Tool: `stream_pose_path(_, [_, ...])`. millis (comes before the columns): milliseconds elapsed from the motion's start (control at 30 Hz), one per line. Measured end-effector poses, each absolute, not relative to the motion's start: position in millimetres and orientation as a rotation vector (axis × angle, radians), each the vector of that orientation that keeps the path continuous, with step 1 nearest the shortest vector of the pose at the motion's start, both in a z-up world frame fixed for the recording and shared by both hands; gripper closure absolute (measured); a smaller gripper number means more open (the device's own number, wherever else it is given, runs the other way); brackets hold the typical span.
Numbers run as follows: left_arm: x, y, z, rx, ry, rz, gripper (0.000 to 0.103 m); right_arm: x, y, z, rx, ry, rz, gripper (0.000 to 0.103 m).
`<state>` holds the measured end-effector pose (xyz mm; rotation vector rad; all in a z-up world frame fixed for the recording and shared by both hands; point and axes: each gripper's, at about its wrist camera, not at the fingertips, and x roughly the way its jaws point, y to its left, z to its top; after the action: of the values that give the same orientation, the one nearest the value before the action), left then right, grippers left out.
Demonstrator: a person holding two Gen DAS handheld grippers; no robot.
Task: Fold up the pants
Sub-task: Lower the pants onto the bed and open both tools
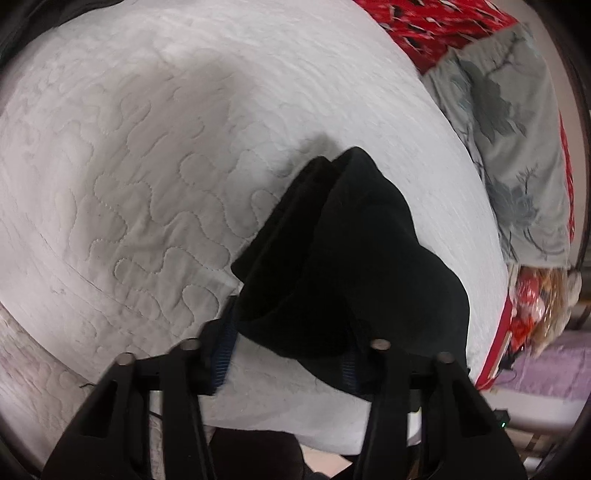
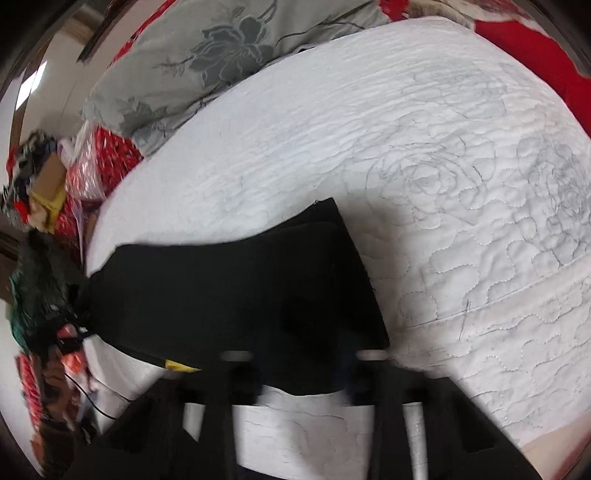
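Observation:
The black pants (image 1: 343, 258) lie bunched and partly folded on the white quilted bed (image 1: 129, 166). In the left wrist view my left gripper (image 1: 284, 350) stands wide open just in front of the near edge of the pants, with the fabric between and past its fingers. In the right wrist view the pants (image 2: 240, 288) spread as a flat black sheet on the bed (image 2: 443, 184). My right gripper (image 2: 303, 369) is open at their near edge, its fingertips blurred and partly under the cloth.
A grey floral pillow (image 1: 509, 147) and red patterned bedding (image 1: 424, 26) lie along the far side of the bed. The pillow (image 2: 207, 62) and a pile of red bags and clutter (image 2: 44, 192) show at the left in the right wrist view.

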<state>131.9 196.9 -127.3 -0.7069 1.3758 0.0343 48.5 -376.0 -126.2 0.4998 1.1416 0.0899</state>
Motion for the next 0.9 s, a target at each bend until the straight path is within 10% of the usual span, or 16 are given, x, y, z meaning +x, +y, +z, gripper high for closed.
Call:
stream_pose_path(133, [131.2,193.9,-115.0,-0.701,1.372,0.017,0.086,54.5,-375.4,-115.8,0.471,1.137,0.101,0.099])
stream_pose_path(567, [123.3,192.4,-121.8,-0.593,1.405,0.042,0.086,52.3,-397.8,-135.4,0.539,1.159,0.106,0.097])
stream_pose_path(767, [128.6,188.0,-121.8,-0.598,1.407,0.057,0.086,61.7,-409.0,-117.6,0.643,1.078,0.145,0.066])
stream_pose_path(900, [122.6,190.7,-125.0,-0.629,1.400,0.069,0.086,79.5,-397.4,-124.4,0.581,1.101,0.107,0.078])
